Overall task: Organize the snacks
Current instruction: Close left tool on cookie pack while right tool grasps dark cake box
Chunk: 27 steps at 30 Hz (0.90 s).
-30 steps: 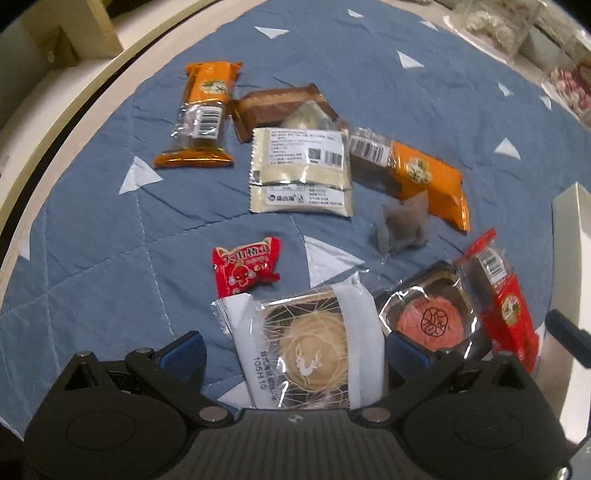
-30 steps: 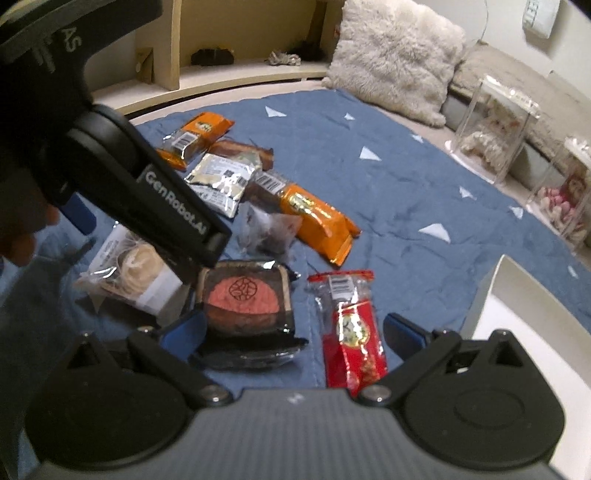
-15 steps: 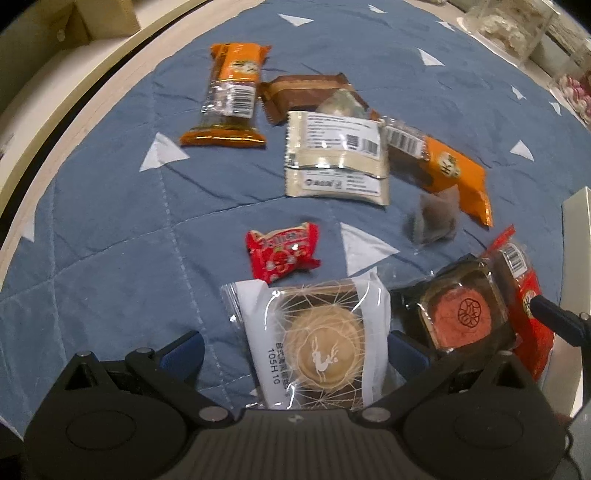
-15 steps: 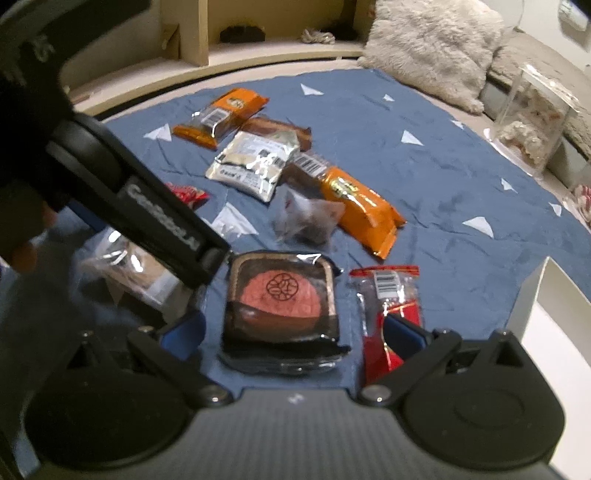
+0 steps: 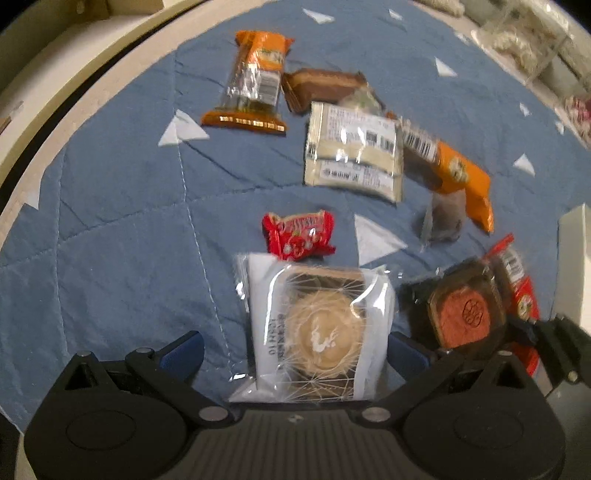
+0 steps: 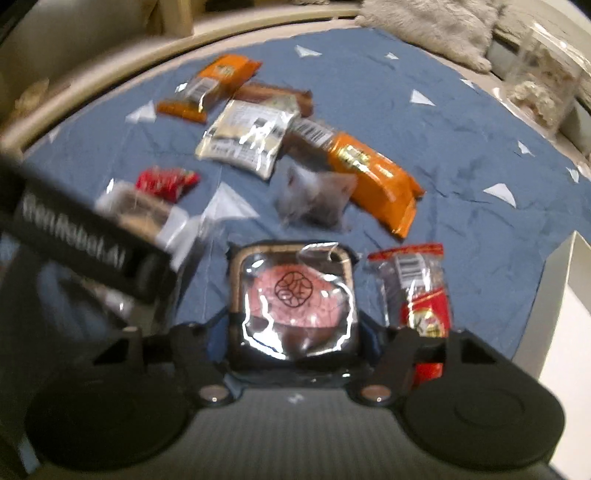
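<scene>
Several wrapped snacks lie on a blue quilted mat (image 5: 110, 221). My left gripper (image 5: 294, 352) is open, its fingers either side of a white-wrapped round pastry (image 5: 317, 325). My right gripper (image 6: 293, 341) has closed in on a pink mooncake in a dark tray (image 6: 293, 291), which also shows in the left wrist view (image 5: 463, 314); its fingers press the tray's sides. A red long packet (image 6: 417, 291) lies just right of the mooncake. A small red candy pack (image 5: 299, 234) lies just beyond the pastry.
Farther out lie two orange bars (image 5: 255, 81) (image 6: 373, 177), a brown bar (image 5: 325, 86), a beige flat packet (image 5: 354, 147) and a grey pouch (image 6: 314, 197). A white box edge (image 6: 554, 295) stands at the right. Clear containers (image 6: 543, 81) and a furry pillow (image 6: 432, 26) sit beyond the mat.
My right gripper moved forward over the pink mooncake and its fingers narrowed onto the tray. My left gripper shifted left and forward around the white pastry, still open.
</scene>
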Tool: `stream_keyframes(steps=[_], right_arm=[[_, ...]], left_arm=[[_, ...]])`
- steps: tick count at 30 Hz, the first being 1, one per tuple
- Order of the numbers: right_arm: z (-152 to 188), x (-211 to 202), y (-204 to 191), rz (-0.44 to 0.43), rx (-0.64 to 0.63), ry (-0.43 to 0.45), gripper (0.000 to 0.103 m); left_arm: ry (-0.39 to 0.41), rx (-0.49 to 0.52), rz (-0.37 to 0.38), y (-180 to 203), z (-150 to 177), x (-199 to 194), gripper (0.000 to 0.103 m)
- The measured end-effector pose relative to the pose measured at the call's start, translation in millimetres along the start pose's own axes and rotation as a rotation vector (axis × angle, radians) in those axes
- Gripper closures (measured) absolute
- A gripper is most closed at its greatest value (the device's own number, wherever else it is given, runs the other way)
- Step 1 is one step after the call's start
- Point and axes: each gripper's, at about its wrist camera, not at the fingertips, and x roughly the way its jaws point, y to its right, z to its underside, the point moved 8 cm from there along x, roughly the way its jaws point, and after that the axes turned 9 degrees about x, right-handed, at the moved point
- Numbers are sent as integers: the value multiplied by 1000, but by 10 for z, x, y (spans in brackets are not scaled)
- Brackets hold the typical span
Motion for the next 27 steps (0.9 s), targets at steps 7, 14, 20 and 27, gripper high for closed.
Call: stream_keyframes(steps=[7,14,20,27], right_arm=[[-43,-53,68,-27,75,-14,32],[-86,-89,51,-12,96,-43,33],[-136,-227,133,-15,154,-19,34],[-209,-544,264,2,255,61,34]], left_arm=[[16,0,36,160,5,-39,27],[30,33,48,175,-33,-92,37],[68,38,63,118,-19,-230,37],[159,50,104,104,-28,-513,37]])
